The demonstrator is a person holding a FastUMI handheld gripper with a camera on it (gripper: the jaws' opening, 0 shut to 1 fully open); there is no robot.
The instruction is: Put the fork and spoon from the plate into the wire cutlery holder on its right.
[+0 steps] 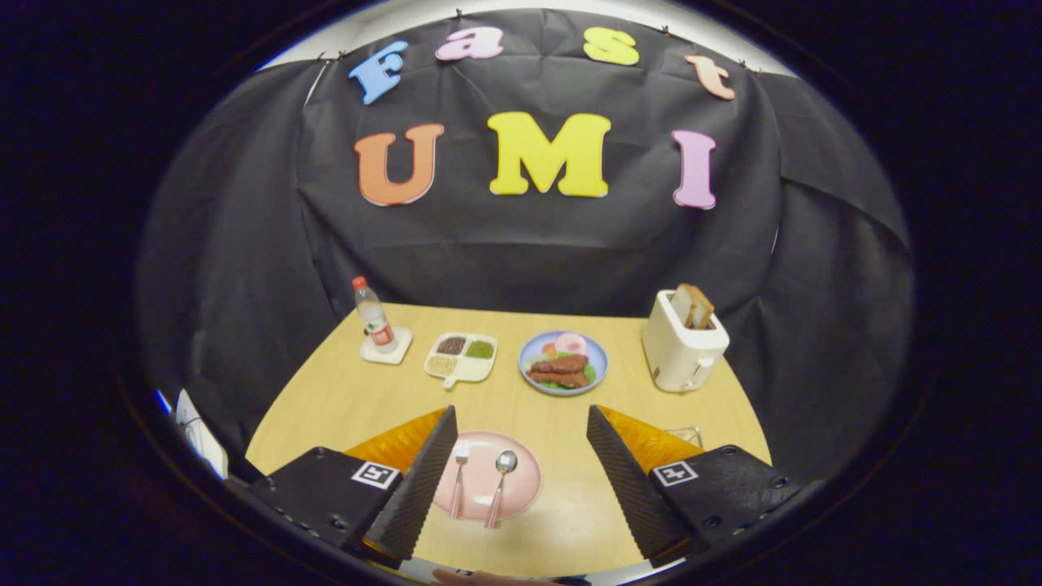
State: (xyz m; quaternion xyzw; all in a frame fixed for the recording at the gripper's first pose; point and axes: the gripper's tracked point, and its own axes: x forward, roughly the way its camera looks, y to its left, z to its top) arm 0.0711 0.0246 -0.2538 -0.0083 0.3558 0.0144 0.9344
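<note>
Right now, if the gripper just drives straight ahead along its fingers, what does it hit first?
Likely the pink plate, where the fork and spoon lie side by side. The gripper is open, empty, with the plate between and below its fingers. Depth is unclear; a flatter path would reach the blue food plate beyond.

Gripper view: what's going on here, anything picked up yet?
Nothing is picked up yet. The handheld gripper is open and holds nothing, its fingers spread above the near side of the table. The fork and spoon lie side by side on the pink plate, between the fingers. The wire cutlery holder peeks out just behind the right finger. Beyond are a food plate, a toaster, a divided dish and a bottle.
</note>
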